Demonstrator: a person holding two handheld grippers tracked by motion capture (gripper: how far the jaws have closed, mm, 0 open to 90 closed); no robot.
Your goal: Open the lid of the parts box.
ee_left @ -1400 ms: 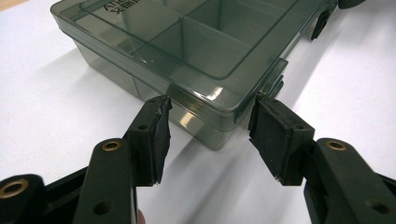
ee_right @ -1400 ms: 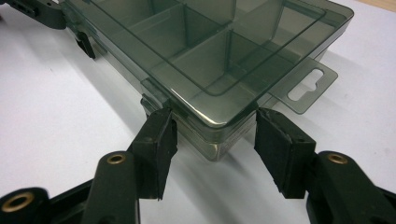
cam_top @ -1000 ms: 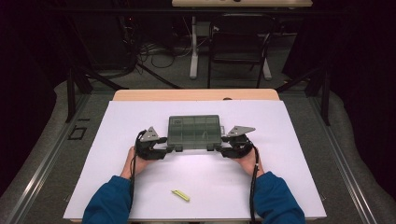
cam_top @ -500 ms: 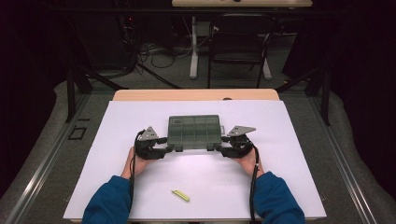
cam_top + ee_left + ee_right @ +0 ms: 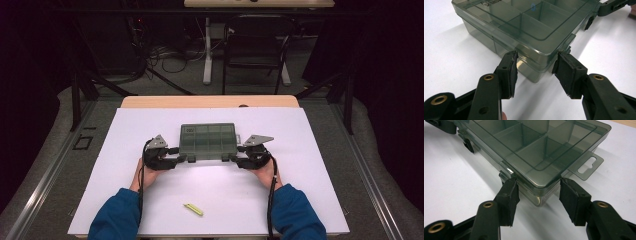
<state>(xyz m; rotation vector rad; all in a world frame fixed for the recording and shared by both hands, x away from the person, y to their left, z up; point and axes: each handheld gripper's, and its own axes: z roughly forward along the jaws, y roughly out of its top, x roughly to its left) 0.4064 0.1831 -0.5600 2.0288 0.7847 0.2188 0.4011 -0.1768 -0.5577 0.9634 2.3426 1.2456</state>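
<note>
- While the person's forearms in blue sleeves (image 5: 116,216) come in from the near edge, a smoky transparent organiser box (image 5: 207,141) lies flat on the white sheet (image 5: 310,165) that covers the bench (image 5: 210,101), about midway across it and a little toward the far side.
- The box's lid is down, and its dividers show through the plastic as two rows of compartments.
- The left tongs (image 5: 176,157) sit at the box's near left corner; in the left gripper view the corner stands between the two black pads (image 5: 509,72), and the jaws have just been closing in on it, the pads now right at the plastic though I cannot tell whether they press.
- The right tongs (image 5: 239,156) sit at the near right corner, mirrored; in the right gripper view that corner lies between the pads (image 5: 510,200), the left pad touching the wall beside a latch (image 5: 503,176), the right pad just off the side wall.
- A hang tab (image 5: 586,165) with a slot juts from the box's end near the right tongs.
- A small yellow-green stick (image 5: 193,209) lies on the sheet near the person, well apart from the box and between the two arms.
- Beyond the bench stands a dark chair (image 5: 257,50) among floor cables.
</note>
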